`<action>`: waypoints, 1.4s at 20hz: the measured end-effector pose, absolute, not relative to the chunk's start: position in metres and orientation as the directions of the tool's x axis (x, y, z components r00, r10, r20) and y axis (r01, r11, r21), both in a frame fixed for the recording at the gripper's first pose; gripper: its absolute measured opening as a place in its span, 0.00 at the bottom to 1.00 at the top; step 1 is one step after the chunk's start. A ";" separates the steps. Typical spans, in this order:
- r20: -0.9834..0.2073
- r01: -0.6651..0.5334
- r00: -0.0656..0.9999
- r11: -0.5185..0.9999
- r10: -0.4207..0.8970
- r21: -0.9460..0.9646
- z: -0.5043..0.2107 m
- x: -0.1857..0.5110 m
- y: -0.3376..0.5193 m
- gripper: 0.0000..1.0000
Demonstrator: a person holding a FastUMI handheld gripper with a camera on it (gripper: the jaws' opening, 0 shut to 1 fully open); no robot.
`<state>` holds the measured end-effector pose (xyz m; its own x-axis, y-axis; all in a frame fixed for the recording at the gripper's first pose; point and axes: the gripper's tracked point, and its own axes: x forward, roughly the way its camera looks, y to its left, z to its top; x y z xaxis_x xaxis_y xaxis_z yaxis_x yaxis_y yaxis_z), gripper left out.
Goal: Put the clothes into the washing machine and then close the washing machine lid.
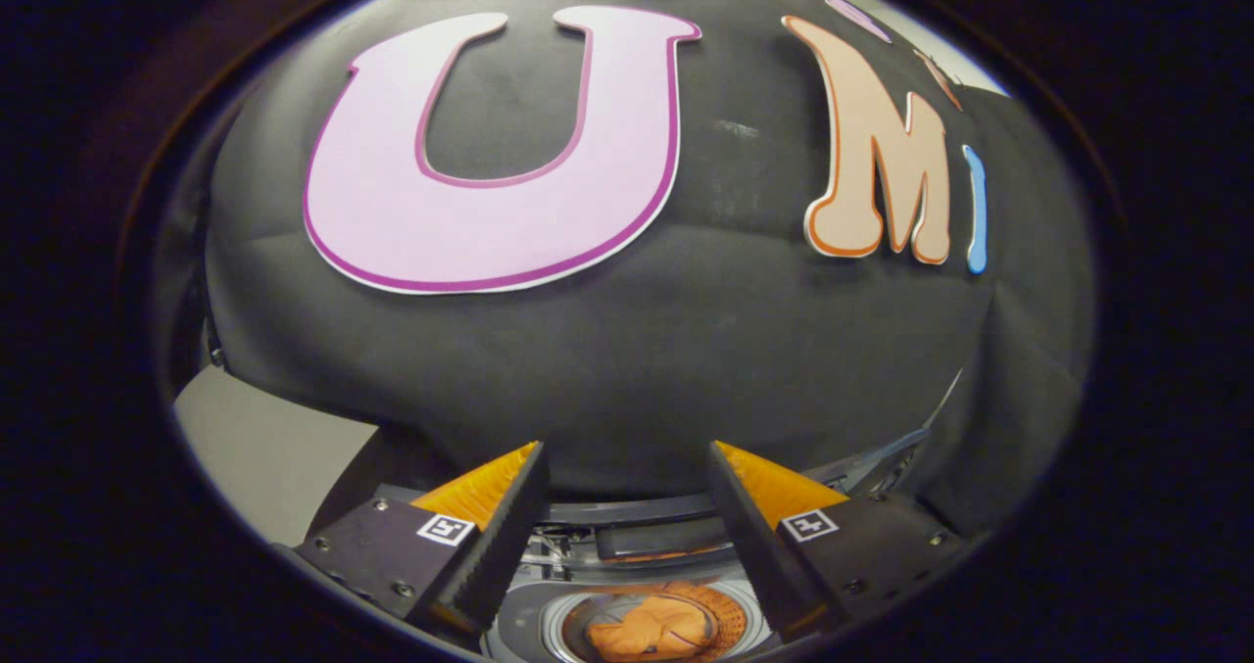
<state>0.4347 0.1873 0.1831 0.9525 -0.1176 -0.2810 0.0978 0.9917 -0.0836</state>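
Orange clothes in washing machine, fingers apart

Clothes: an orange garment, crumpled into a loose bundle with folds showing, lying inside the drum of the washing machine.
Washing machine: a top-loading machine seen from above, grey and silver around a round opening; the top panel's rear edge curves in front of the black cloth wall.
Drum: round, ringed by pale grey bands, its inner wall tinted orange around the garment.
Lid: a thin, dark panel behind the opening towards the right, raised, so the opening is uncovered.
Position: the opening with the clothes lies below and between the two fingers of the tongs, which stand apart with nothing held.
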 end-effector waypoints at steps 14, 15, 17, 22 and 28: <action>-0.252 0.050 0.966 0.997 -0.062 -0.053 0.158 0.361 0.190 0.98; -0.252 0.048 0.966 0.998 -0.059 -0.048 0.153 0.355 0.192 0.97; -0.269 0.048 0.962 0.998 -0.056 -0.040 0.139 0.344 0.193 0.95; -0.280 0.033 0.959 0.999 -0.042 -0.038 0.101 0.328 0.199 0.95; -0.285 0.017 0.958 0.999 -0.025 -0.030 0.092 0.321 0.201 0.95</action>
<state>0.3209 0.2008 0.0920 0.9583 -0.0249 -0.2847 0.0171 0.9994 -0.0297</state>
